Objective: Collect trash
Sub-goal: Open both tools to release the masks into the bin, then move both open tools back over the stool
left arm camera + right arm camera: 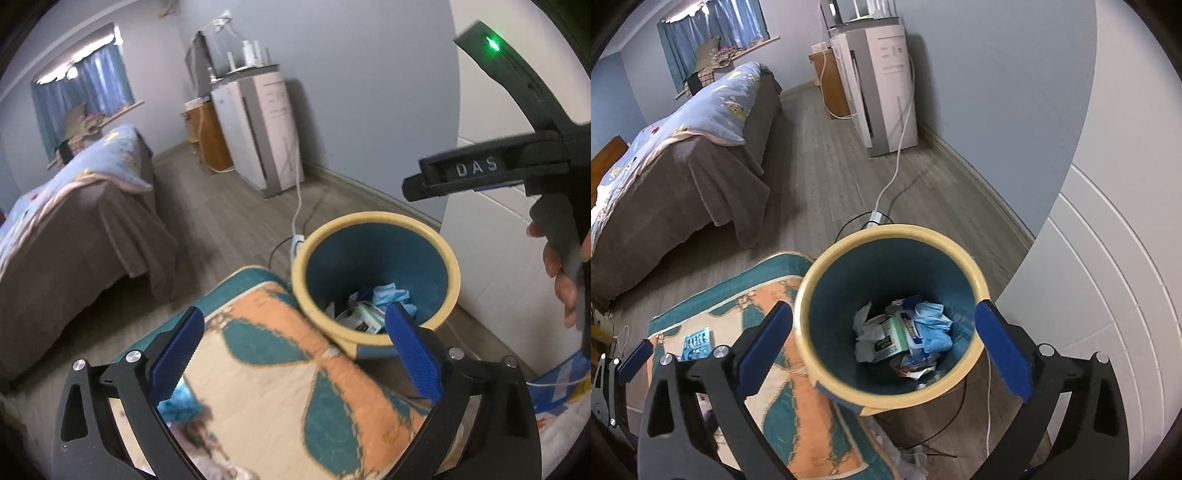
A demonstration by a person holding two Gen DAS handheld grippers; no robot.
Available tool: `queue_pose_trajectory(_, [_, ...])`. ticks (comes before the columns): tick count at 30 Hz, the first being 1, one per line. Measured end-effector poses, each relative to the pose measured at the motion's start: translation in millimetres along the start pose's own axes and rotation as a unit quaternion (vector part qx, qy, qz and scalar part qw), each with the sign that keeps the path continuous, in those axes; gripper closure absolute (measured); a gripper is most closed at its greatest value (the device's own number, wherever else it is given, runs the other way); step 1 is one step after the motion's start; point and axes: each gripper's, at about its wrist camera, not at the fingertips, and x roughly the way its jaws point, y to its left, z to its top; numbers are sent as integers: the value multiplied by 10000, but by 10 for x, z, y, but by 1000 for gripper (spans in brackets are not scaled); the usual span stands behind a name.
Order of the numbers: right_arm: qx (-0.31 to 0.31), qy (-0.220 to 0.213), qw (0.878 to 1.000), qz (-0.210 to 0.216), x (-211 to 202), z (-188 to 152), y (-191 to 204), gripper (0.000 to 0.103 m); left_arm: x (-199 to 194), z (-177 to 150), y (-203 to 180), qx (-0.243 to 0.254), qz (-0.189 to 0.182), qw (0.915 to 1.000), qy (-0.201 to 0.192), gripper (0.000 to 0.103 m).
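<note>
A round bin with a yellow rim [376, 218] and a teal inside stands on the floor at the corner of a patterned rug [277, 376]. Crumpled blue gloves, paper and packaging [908, 332] lie at its bottom. My right gripper [884, 312] hangs open above the bin [894, 230], with nothing between its blue pads. Over the rug, beside the bin, my left gripper [295, 317] is also open and empty. A blue packet [698, 341] lies on the rug [775, 406], and a blue item [177, 406] shows under the left finger. A hand [557, 269] holds the right gripper's body [480, 170].
A bed with a brown cover [683, 166] fills the left. A white appliance [886, 81] and a wooden cabinet [831, 81] stand by the far wall. A white cable and power strip [877, 218] lie behind the bin. A white panelled door [1108, 295] is at the right.
</note>
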Motion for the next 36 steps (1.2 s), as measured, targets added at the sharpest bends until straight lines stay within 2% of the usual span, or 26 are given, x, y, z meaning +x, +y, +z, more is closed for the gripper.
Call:
queue_pose_trajectory(10, [-400, 104, 9988, 274, -144, -161, 631, 6, -535, -327, 754, -737, 587, 9955, -43, 6])
queue_pose_trajectory(15, [-902, 105, 9948, 455, -167, -259, 1104, 6, -691, -603, 1245, -1223, 904, 9883, 131, 6])
queue_pose_trajectory(20, [-1124, 222, 9916, 594, -70, -334, 1480, 6, -792, -839, 1627, -1625, 1167, 9794, 285, 6])
queue_pose_trajectory(24, [-1203, 428, 9898, 637, 11, -432, 1758, 6, -797, -1037, 1814, -1658, 1360, 9756, 473, 6])
queue_pose_trajectory(30, [-1461, 470, 9863, 606, 20, -611, 2142, 6, -705, -1300, 1985, -1647, 1402, 9730, 806, 6])
queue_pose_trajectory(36, [-1809, 606, 9800, 572, 57, -802, 2489, 6, -563, -1533, 2111, -1830, 1335, 9664, 1215, 6])
